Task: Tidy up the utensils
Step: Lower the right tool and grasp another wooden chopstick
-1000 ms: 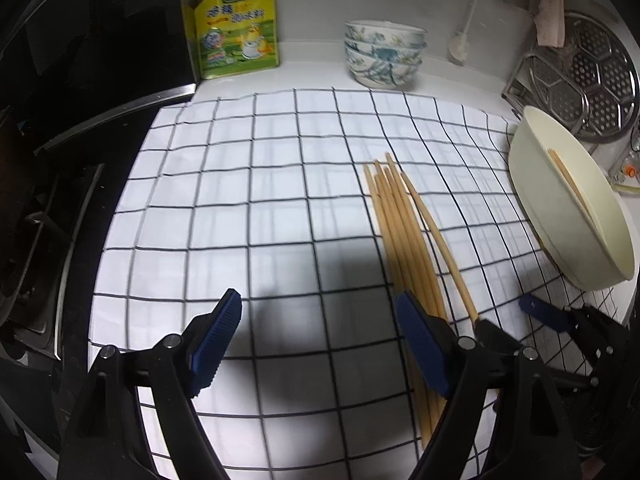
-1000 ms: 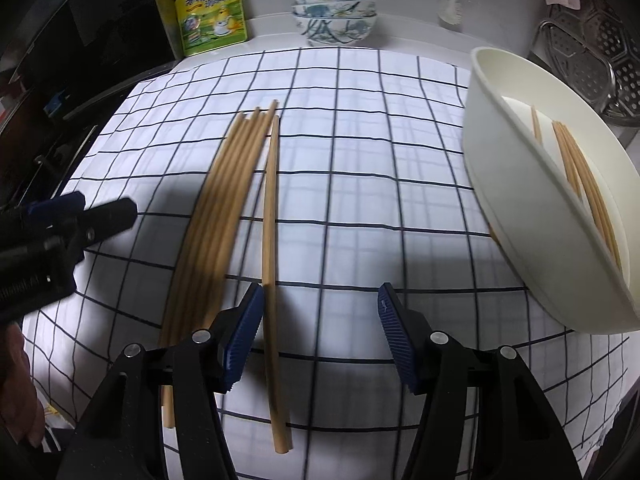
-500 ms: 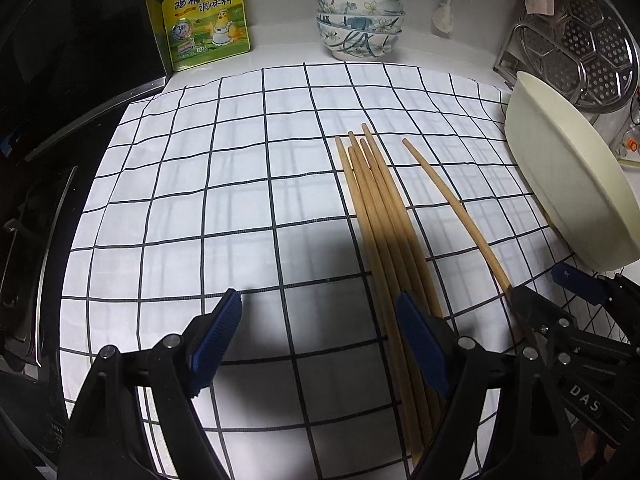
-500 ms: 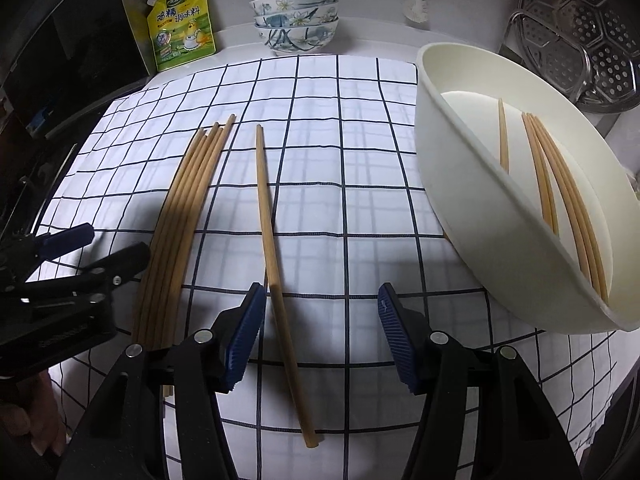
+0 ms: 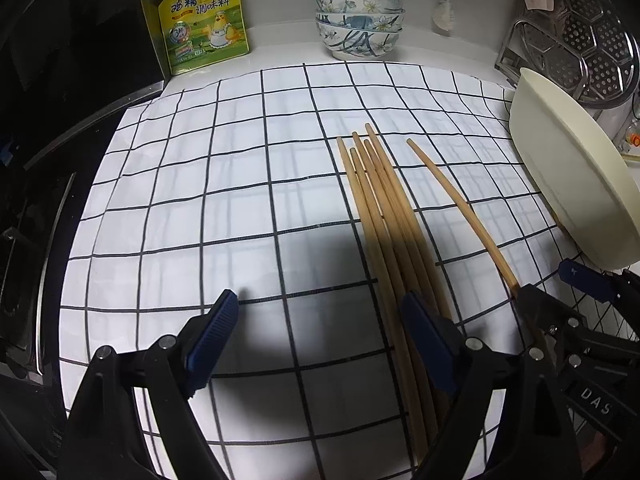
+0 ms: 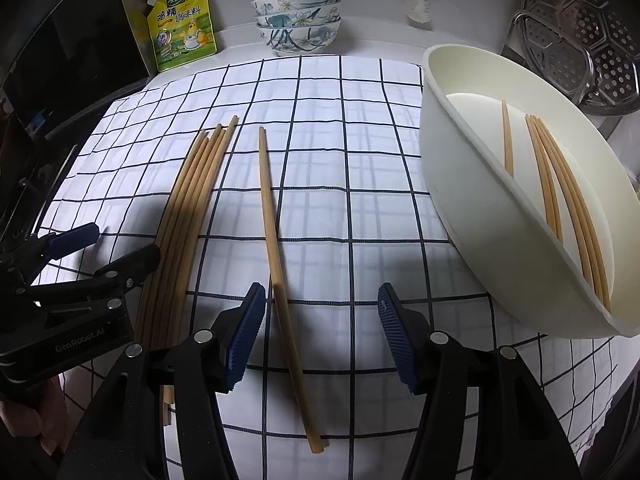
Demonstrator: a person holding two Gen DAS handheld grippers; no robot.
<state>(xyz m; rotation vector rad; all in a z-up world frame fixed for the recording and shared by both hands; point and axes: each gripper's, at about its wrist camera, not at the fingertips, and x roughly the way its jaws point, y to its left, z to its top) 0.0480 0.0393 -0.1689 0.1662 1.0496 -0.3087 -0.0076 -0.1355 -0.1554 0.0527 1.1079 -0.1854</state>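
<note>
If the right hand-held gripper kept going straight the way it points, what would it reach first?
Probably the single chopstick lying between the open fingers of the right hand-held gripper, or the checked cloth just beside it; depth is hard to judge.

A white cloth (image 6: 320,160) crossed by a dark navy grid lies under both grippers. Ahead of the right gripper's (image 6: 320,332) blue ribbed pads (image 6: 244,340) lies one pale tan chopstick (image 6: 276,248); left of them, a tan bundle of chopsticks (image 6: 184,216). Right of the fingers, a cream basin (image 6: 472,216). Far ahead stand white bowls (image 6: 298,20) with blue-green flowers and a yellow-green pouch (image 6: 182,24)
</note>
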